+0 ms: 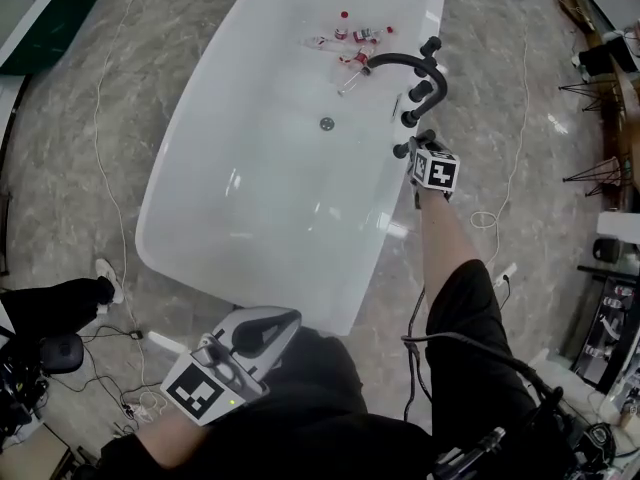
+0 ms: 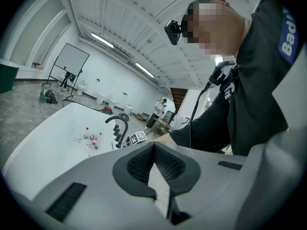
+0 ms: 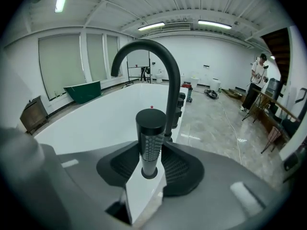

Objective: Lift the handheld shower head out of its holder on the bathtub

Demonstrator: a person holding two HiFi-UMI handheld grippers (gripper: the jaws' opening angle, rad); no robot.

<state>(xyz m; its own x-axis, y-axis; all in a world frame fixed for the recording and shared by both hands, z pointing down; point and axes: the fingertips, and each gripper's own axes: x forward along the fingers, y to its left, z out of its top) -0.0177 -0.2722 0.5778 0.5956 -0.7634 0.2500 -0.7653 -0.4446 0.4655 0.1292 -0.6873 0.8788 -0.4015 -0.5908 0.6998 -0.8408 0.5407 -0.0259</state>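
The black handheld shower head (image 3: 151, 140), a cylinder with a dimpled grey face, stands upright in its holder on the white bathtub's rim (image 3: 144, 195). My right gripper (image 3: 151, 153) is shut on it, a pad pressed against each side. From above, that gripper (image 1: 420, 148) sits at the tub's right rim, by the row of black knobs (image 1: 420, 91) and the curved black spout (image 1: 400, 62). The left gripper (image 1: 284, 319) hangs shut and holding nothing near my body, below the tub's near end. The left gripper view shows its jaws (image 2: 153, 150) together, with the spout (image 2: 118, 123) far off.
Several small red-capped bottles (image 1: 350, 38) lie inside the tub (image 1: 260, 188) near the drain (image 1: 327, 123). Cables (image 1: 120, 218) trail over the marble floor. A person (image 3: 256, 83) stands far right, and a green tub (image 3: 84, 91) stands by the far wall.
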